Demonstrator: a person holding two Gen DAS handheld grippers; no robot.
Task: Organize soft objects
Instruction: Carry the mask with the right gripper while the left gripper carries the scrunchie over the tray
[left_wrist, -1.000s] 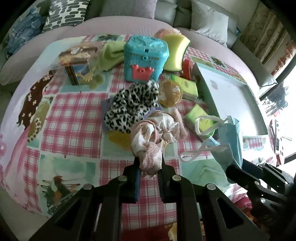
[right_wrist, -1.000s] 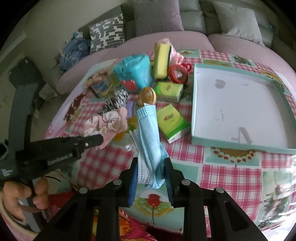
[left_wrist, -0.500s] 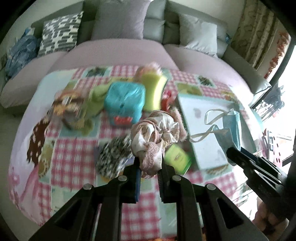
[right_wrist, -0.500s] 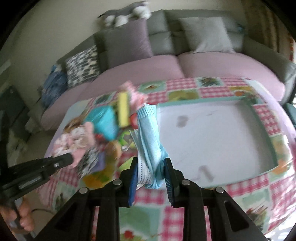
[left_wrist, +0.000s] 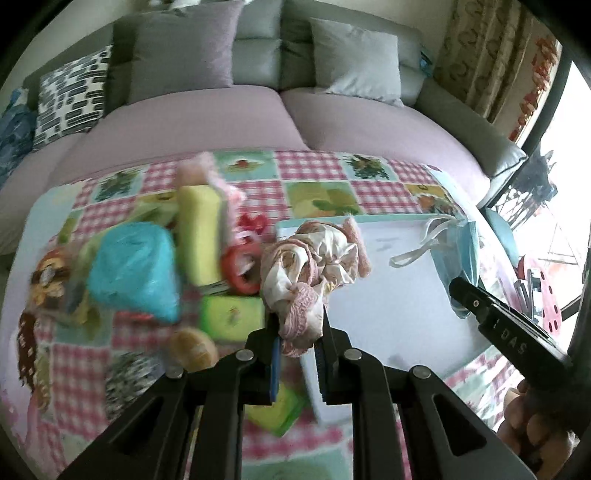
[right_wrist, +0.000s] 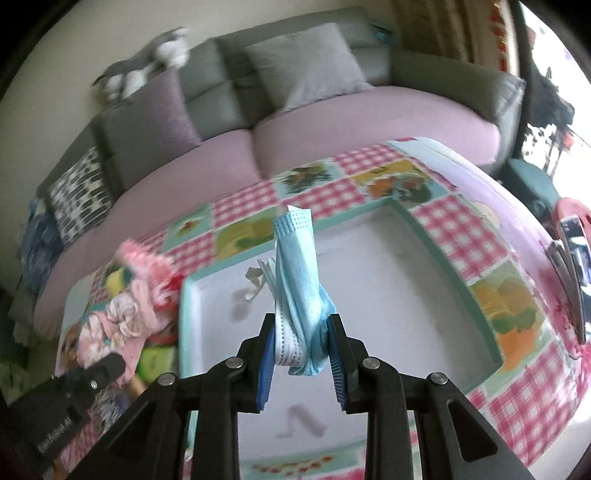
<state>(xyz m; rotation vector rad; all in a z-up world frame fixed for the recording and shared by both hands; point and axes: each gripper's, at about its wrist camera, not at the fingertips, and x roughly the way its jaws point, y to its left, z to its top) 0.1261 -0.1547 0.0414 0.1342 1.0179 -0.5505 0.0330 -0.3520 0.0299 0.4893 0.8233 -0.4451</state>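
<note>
I have both grippers loaded over the table. My left gripper (left_wrist: 298, 345) is clamped narrow on the pink scrunchie bundle (left_wrist: 312, 273), pinching its lower loop while the rest of the fabric bulges above the fingertips. It hangs just at the left rim of the teal-edged tray (left_wrist: 391, 314), with the clutter of boxes and sponge off to its left. My right gripper (right_wrist: 301, 349) is closed on the blue face mask (right_wrist: 297, 280), folded lengthwise and standing up between the pads, and it sits over the tray's white floor (right_wrist: 388, 325). From the left wrist view the same mask shows its white ear loops dangling loose over the tray.

Both pieces look feather-light and completely limp, so I judge weight is no concern; the trouble is shape. The scrunchie bundle is springy and bunched, and gripped by one loop it may hold several pieces tangled together, so some could drop apart on release. A pinch through the thick middle would be surer. The mask is thin, pleated and smooth, likely to slide if the pads ease at all, and its loops can snag on a finger or the tray rim. I would let go low, inside the tray walls, so neither drifts or bounces out
</note>
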